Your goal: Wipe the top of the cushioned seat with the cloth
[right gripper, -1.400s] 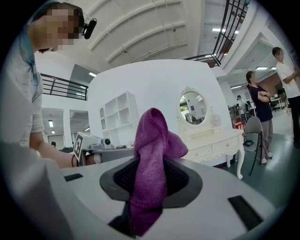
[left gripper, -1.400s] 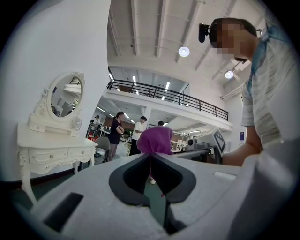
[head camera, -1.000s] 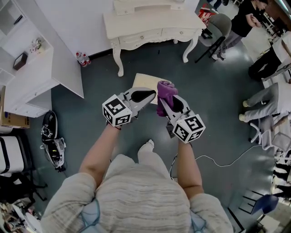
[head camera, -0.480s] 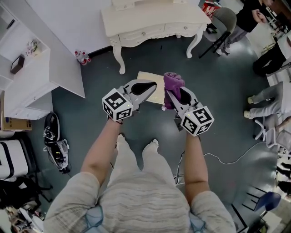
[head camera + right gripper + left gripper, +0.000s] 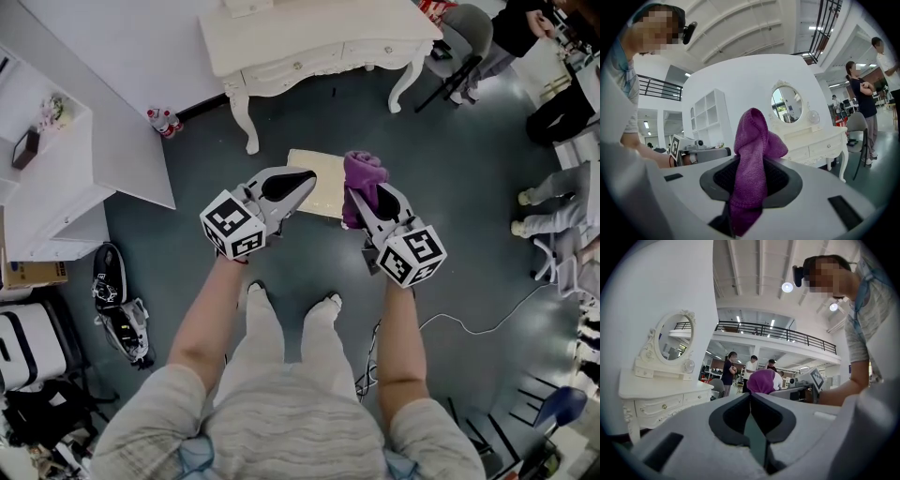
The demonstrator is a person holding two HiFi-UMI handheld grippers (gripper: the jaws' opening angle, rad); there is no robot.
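Observation:
The cushioned seat [image 5: 328,183] is a cream square pad low on the grey floor, in front of the person's feet. A purple cloth [image 5: 364,169] bunches up out of my right gripper [image 5: 355,194], which is shut on it above the seat's right edge. In the right gripper view the cloth [image 5: 752,136] stands up between the jaws of the right gripper [image 5: 751,160]. My left gripper [image 5: 307,177] hovers over the seat's left part; its jaws meet with nothing held [image 5: 750,395]. From the left gripper view, the cloth [image 5: 761,380] shows beyond the tips.
A white dressing table [image 5: 309,42] with an oval mirror [image 5: 672,341] stands just beyond the seat. A white shelf unit [image 5: 84,178] is at the left, an office chair [image 5: 464,42] at the back right. A cable [image 5: 469,328] runs over the floor at the right; people stand further right.
Both grippers have drifted a little forward and apart over the seat as the person stepped closer. The cloth stays clamped in the right gripper; the left stays shut.

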